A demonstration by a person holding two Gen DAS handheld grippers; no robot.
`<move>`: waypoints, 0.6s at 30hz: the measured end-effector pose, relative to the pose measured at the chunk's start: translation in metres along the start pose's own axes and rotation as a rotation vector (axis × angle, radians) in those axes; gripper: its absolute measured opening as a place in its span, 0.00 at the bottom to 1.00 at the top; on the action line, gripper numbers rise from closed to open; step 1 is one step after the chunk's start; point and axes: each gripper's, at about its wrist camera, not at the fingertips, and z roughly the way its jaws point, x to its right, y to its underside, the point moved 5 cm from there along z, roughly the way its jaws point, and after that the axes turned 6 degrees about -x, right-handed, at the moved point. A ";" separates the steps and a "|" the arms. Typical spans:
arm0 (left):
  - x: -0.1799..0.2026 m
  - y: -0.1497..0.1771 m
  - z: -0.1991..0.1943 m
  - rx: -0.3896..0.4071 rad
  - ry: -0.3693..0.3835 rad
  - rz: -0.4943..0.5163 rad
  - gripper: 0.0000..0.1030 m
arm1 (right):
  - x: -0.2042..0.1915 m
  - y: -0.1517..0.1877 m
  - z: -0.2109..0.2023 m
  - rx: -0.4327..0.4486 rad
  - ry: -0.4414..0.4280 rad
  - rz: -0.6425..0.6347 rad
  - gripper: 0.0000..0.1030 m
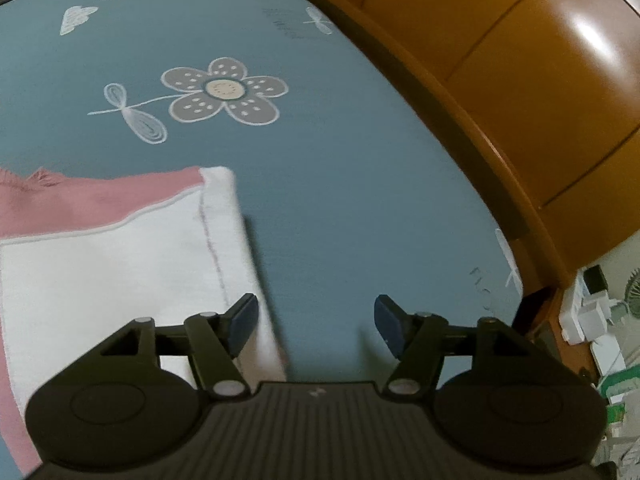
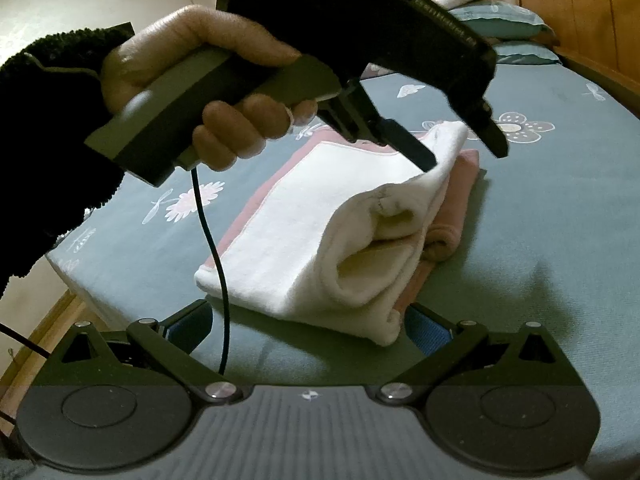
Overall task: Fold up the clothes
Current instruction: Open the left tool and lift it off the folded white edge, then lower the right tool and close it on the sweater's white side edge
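Observation:
A folded garment, white [image 2: 320, 232] with a pink layer [image 2: 460, 200] under it, lies on a teal flowered bed sheet [image 2: 540, 240]. In the left wrist view its white part [image 1: 112, 280] and pink part [image 1: 80, 200] fill the lower left. My left gripper [image 1: 316, 316] is open over the garment's right edge, with bare sheet between its pads. From the right wrist view, a hand [image 2: 208, 60] holds the left gripper [image 2: 460, 148], one finger touching the far top fold. My right gripper [image 2: 310, 322] is open at the garment's near corner, which hides part of its right pad.
A wooden bed frame and panels [image 1: 520, 60] run along the bed's right side. Pillows [image 2: 508, 20] lie at the head. The left gripper's cable [image 2: 212, 240] hangs in front of the garment. The bed edge [image 2: 80, 276] drops to the floor on the left. Small clutter [image 1: 600, 312] stands beyond the bed.

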 end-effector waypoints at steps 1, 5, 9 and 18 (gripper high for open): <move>0.002 0.000 -0.001 0.003 0.013 0.007 0.63 | -0.001 0.000 0.001 -0.001 0.000 -0.001 1.00; 0.005 0.000 -0.006 0.039 0.024 0.036 0.65 | 0.001 0.000 0.003 -0.001 0.015 0.005 1.00; -0.003 0.004 -0.020 0.084 0.014 0.045 0.66 | 0.006 0.000 0.002 0.010 0.032 0.015 1.00; -0.057 0.047 -0.051 0.170 -0.092 0.016 0.70 | 0.012 -0.007 -0.001 0.077 0.041 0.004 1.00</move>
